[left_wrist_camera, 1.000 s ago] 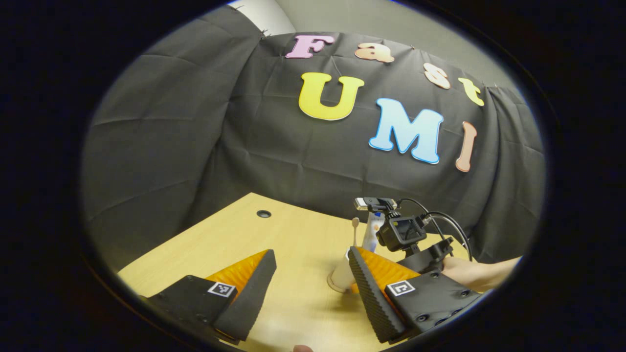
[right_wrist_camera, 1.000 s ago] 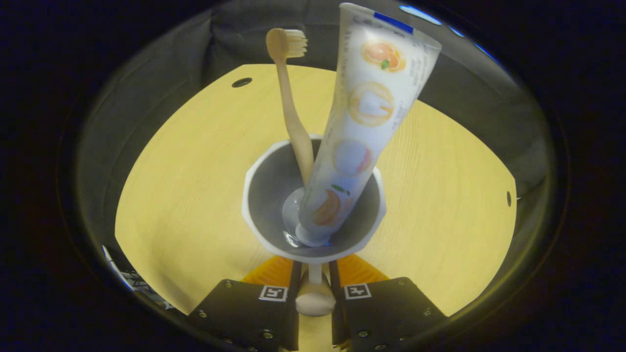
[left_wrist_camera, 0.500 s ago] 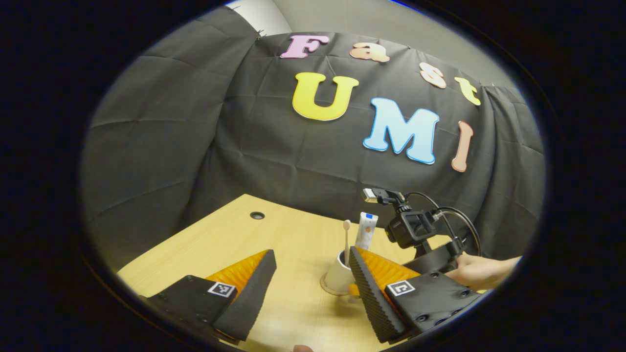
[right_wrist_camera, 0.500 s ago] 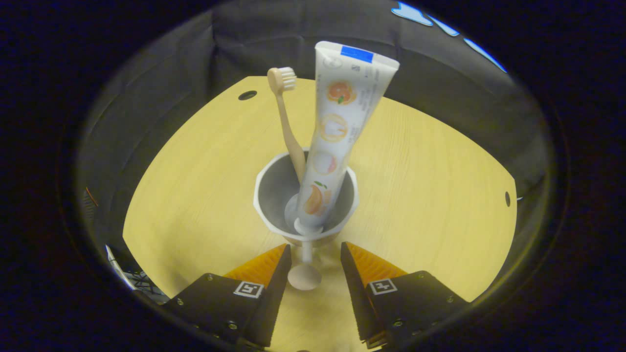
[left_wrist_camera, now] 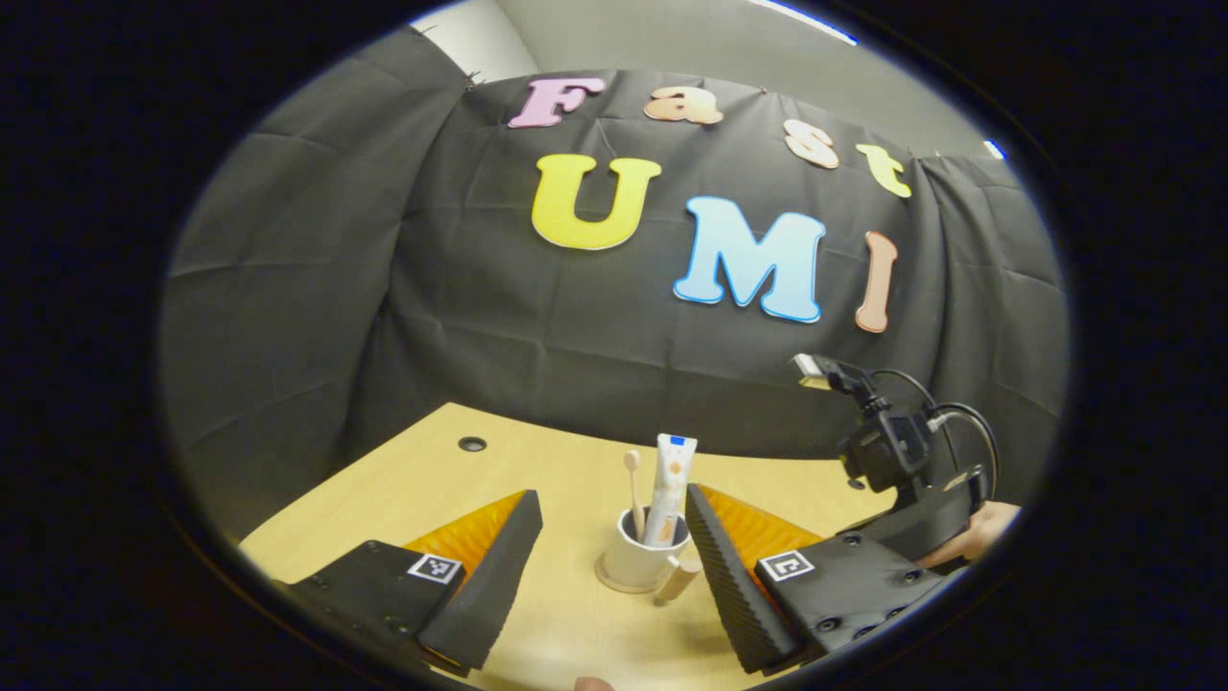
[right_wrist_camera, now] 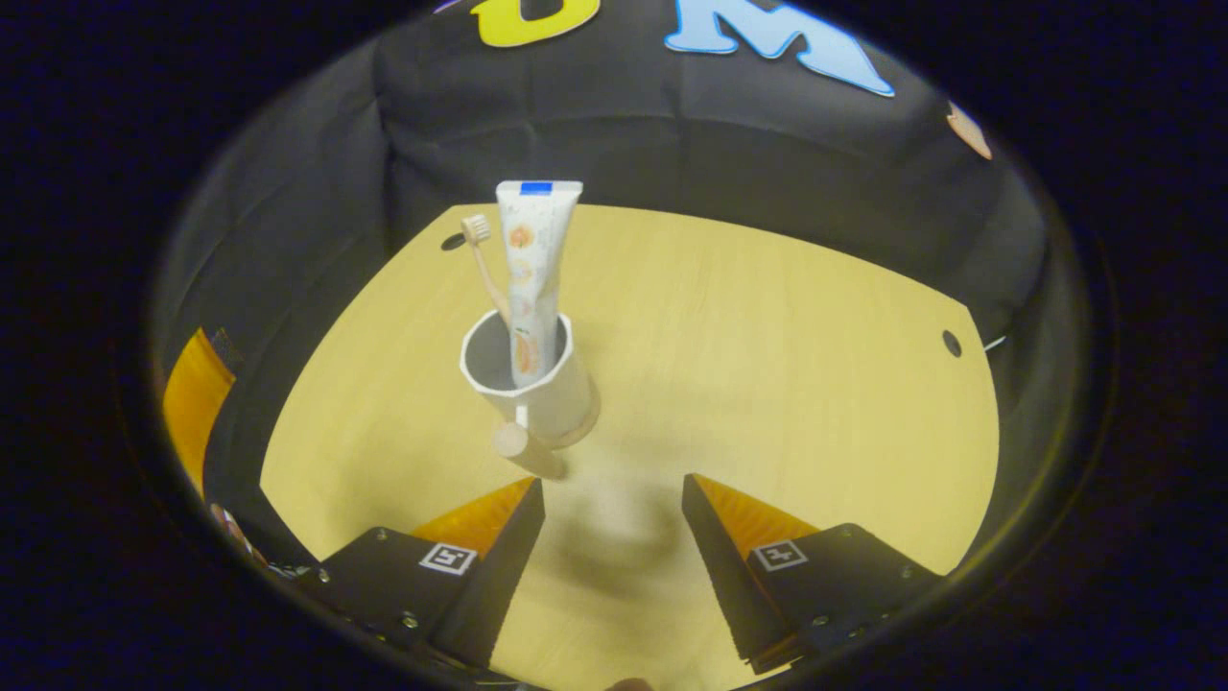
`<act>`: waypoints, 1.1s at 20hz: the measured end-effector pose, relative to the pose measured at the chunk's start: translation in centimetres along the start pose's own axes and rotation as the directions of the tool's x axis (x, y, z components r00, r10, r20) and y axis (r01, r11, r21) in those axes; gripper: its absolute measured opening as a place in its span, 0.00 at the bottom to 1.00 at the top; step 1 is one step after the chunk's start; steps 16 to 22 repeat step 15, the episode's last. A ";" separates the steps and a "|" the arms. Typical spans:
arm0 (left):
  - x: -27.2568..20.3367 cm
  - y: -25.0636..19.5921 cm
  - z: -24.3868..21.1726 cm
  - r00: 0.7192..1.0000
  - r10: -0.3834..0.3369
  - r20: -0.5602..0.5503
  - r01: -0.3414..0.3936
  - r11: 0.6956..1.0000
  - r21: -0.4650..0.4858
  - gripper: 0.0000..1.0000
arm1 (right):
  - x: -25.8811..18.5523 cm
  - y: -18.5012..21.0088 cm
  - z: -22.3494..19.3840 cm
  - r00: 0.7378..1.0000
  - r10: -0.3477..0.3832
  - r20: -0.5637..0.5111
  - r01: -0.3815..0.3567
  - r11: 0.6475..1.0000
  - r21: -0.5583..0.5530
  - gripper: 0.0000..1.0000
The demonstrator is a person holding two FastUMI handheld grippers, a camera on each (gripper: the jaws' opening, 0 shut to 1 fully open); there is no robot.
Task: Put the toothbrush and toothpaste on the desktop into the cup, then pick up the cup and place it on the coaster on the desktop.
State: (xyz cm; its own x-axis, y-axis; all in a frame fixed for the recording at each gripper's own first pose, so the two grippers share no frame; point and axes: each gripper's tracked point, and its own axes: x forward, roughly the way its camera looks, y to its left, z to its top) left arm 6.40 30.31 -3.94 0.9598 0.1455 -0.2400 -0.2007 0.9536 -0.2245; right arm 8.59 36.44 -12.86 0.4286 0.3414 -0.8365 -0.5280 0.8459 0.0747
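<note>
Since release, right gripper (right_wrist_camera: 612,499) has backed off, jaws open; cup (right_wrist_camera: 533,384) ahead holds toothbrush (right_wrist_camera: 477,251) and toothpaste (right_wrist_camera: 531,259), apparently on coaster (left_wrist_camera: 612,580). Left gripper (left_wrist_camera: 614,566) open. Task seemingly complete.

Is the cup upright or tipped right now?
Upright. The cup stands on the coaster, rim up, with the toothbrush and toothpaste sticking out of it.

Each claw (right_wrist_camera: 612,499) carries square markers, screws, seemingly ribbed wedges.

The left gripper view looks low across the pale wooden desktop (left_wrist_camera: 537,461) toward the booth wall; the right gripper view looks steeply down. Both share the white ceramic cup (left_wrist_camera: 645,557) (right_wrist_camera: 537,384).
</note>
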 end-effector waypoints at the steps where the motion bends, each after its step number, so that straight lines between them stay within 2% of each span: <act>1: 0.0 -0.7 0.1 1.000 -0.008 0.002 0.008 1.000 0.005 0.94 | -0.9 -0.9 0.1 1.000 -0.009 0.024 0.009 1.000 0.020 0.89; 5: 0.4 -3.7 0.7 0.999 -0.044 0.011 0.044 0.999 0.013 0.99 | -4.6 -5.0 0.9 0.988 -0.075 0.135 0.064 0.994 0.083 0.89; 8: 0.4 -5.9 1.4 0.997 -0.071 0.027 0.070 0.997 0.023 0.96 | -8.0 -7.7 2.0 0.956 -0.133 0.262 0.106 0.988 0.115 0.89; 12: 0.2 -8.6 2.5 0.994 -0.102 0.050 0.099 0.994 0.049 0.96 | -13.5 -10.3 3.7 0.870 -0.212 0.446 0.174 0.977 0.125 0.89; 15: -0.2 -10.5 3.1 0.990 -0.122 0.066 0.118 0.991 0.064 0.99 | -17.1 -9.2 3.9 0.794 -0.233 0.561 0.210 0.972 0.107 0.89; 22: -0.2 -10.5 3.1 0.990 -0.122 0.066 0.118 0.991 0.064 0.99 | -17.1 -9.2 3.9 0.794 -0.233 0.561 0.210 0.972 0.107 0.89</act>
